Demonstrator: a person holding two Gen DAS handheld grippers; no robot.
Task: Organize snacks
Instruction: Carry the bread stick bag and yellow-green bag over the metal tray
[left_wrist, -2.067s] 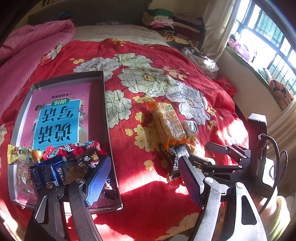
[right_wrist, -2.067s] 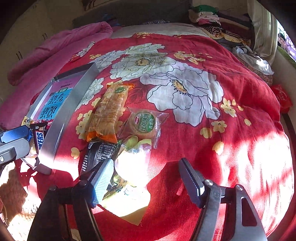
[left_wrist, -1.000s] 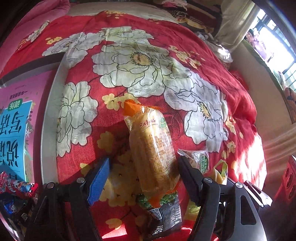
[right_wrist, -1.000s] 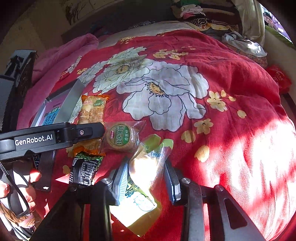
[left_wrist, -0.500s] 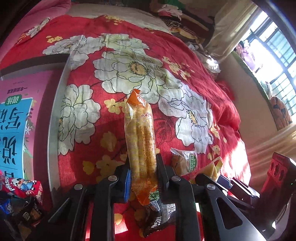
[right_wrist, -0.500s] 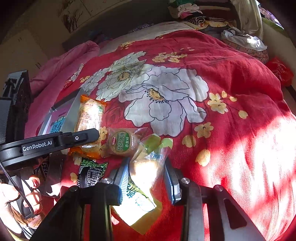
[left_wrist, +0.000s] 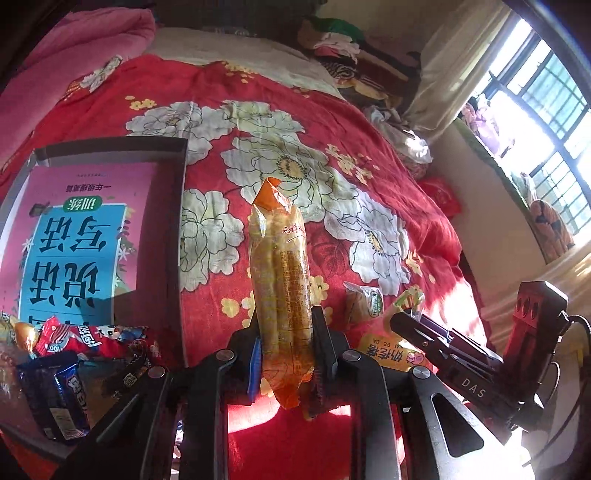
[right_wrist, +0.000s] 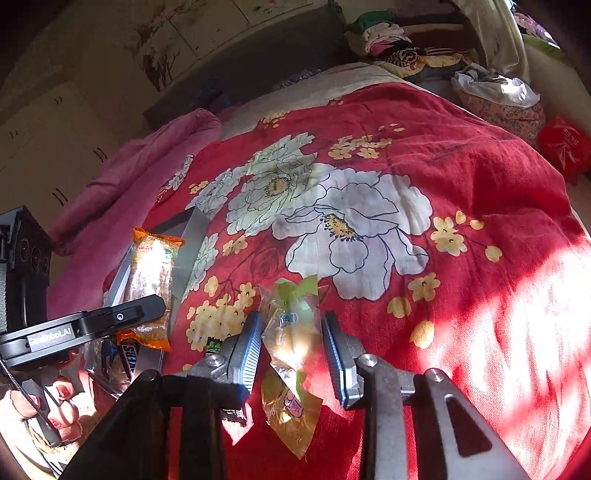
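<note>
Snacks are in both grippers. The left gripper (left_wrist: 284, 354) has its fingers (left_wrist: 325, 347) squeezed tight on a long orange see-through snack pack (left_wrist: 282, 288), which sticks up over the red flowered bed cover (left_wrist: 332, 147). The right gripper (right_wrist: 291, 354) has its fingers (right_wrist: 245, 350) pressed on a yellow-green see-through snack bag (right_wrist: 291, 332), held above the bed. A grey flat box (left_wrist: 173, 221) sits on the bed to the left, with a pink and blue book (left_wrist: 74, 240) inside and a pile of red and blue snack packs (left_wrist: 74, 362) at its near end. One small round cake in clear wrap (left_wrist: 364, 302) lies on the bed cover near the right gripper.
</note>
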